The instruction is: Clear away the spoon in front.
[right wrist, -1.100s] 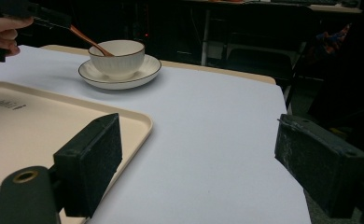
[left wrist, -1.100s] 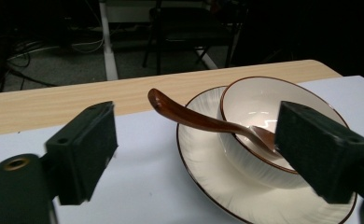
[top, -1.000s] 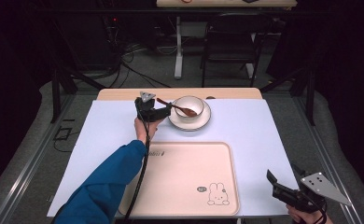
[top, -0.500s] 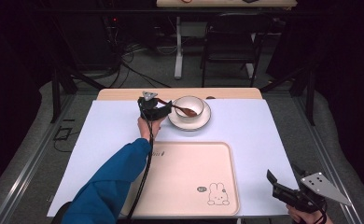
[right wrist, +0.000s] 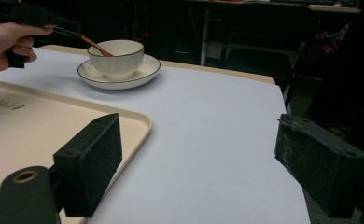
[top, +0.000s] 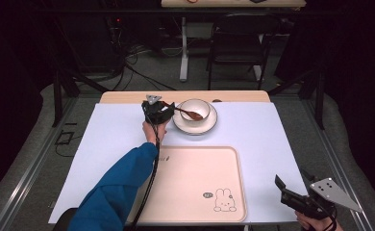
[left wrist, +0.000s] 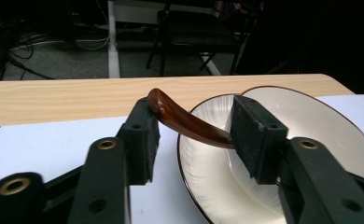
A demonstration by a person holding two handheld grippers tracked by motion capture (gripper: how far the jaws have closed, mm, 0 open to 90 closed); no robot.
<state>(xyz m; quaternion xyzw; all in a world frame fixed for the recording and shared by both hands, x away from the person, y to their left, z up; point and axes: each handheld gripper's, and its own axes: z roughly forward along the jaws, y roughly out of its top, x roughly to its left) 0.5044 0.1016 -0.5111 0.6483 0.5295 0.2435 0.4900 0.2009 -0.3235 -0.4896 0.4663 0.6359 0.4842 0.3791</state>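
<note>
Waiting at the near right corner of the table, the right gripper (top: 291, 192) hangs off the edge with its jaws spread wide and nothing between them; in the right gripper view its two black pads (right wrist: 94, 164) frame bare white table cover (right wrist: 217, 140) and the corner of the cream tray (right wrist: 129, 122); that tray (top: 195, 183), with a small rabbit printed near its front right corner, lies flat on the near middle of the cover; a blue sleeve (top: 116, 192) crosses its left edge, running up to the hand (top: 153, 131) that carries the left gripper (top: 168, 110); farther back, the left gripper reaches toward a white bowl (top: 195, 109) standing on a white saucer (top: 195, 126) with a dark rim, near the far edge of the cover; a brown spoon (left wrist: 185, 120) rests in the bowl with its handle rising out over the rim toward the gripper; the left jaws have just been closing, with the handle between them; in the left gripper view the handle's tip lies against the left pad (left wrist: 143, 140), while whether the right pad presses it cannot be told; beyond runs the table's bare wooden edge (top: 128, 97).
</note>
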